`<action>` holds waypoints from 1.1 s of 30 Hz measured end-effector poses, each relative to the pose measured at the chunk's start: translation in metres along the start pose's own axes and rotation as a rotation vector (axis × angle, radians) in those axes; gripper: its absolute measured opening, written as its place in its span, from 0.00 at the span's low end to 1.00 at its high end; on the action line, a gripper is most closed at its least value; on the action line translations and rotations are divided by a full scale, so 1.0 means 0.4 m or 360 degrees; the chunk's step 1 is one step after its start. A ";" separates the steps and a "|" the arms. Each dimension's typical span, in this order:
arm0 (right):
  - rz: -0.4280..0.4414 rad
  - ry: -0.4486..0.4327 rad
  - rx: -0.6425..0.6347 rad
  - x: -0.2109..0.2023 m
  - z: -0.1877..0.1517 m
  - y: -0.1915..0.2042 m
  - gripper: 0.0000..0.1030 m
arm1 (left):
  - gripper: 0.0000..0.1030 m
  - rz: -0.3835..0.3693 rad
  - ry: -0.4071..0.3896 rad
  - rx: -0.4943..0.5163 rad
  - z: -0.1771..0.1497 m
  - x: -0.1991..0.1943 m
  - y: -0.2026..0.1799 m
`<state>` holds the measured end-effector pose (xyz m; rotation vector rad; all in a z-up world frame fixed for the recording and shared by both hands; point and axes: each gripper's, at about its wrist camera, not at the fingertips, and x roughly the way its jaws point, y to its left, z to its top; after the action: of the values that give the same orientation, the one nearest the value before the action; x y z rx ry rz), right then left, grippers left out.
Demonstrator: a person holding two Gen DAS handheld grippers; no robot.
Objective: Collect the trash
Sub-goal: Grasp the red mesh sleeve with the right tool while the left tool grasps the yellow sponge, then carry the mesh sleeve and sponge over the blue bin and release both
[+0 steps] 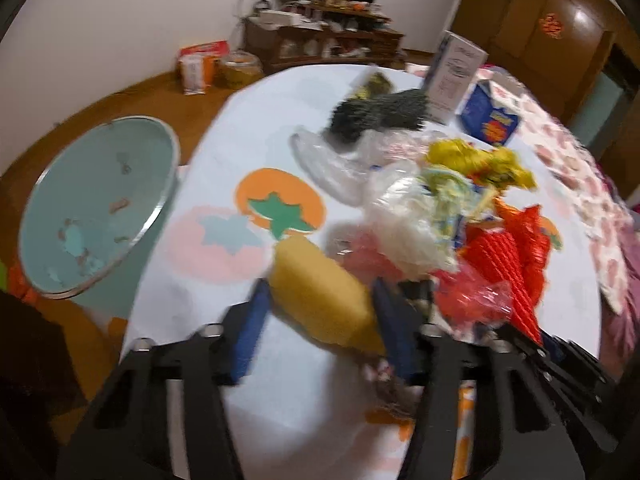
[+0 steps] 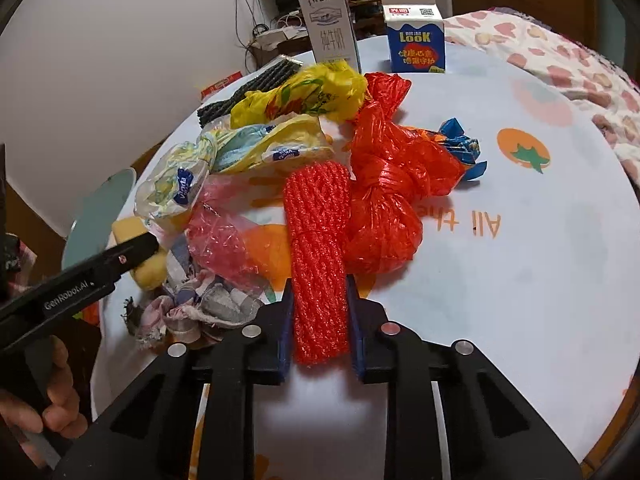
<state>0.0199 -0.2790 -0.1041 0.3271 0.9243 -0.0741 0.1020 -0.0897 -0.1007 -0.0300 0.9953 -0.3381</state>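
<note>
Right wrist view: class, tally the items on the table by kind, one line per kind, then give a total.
Cartons: 2 (milk carton, blue carton)
Plastic bags and wrappers: 6
Foam nets: 1 (red net)
Sponges: 1 (sponge)
Rags: 1 (rag)
Black mats: 1 (mat)
Total: 12

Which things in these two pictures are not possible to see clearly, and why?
- Left wrist view: motion blur smears the dark scrubber.
- Left wrist view: bin contents too blurred to name.
- Right wrist view: red net hides the table under it.
- Right wrist view: left tool tips hidden among trash.
</note>
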 end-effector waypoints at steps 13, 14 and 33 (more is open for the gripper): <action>-0.0022 -0.0282 -0.0077 -0.144 0.005 0.054 0.22 | 0.33 0.0001 -0.0198 0.0083 0.004 -0.128 0.052; -0.0024 -0.0286 -0.0088 -0.149 0.006 0.059 0.22 | 0.33 0.0026 -0.0221 0.0106 0.004 -0.143 0.055; 0.0085 -0.0302 -0.0282 -0.137 0.051 0.259 0.22 | 0.33 0.0252 -0.0353 0.0077 0.008 -0.283 0.225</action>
<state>0.0234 -0.1913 -0.0237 0.1767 0.7279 0.0257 0.0723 0.0282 -0.0226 0.0539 0.7644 -0.2085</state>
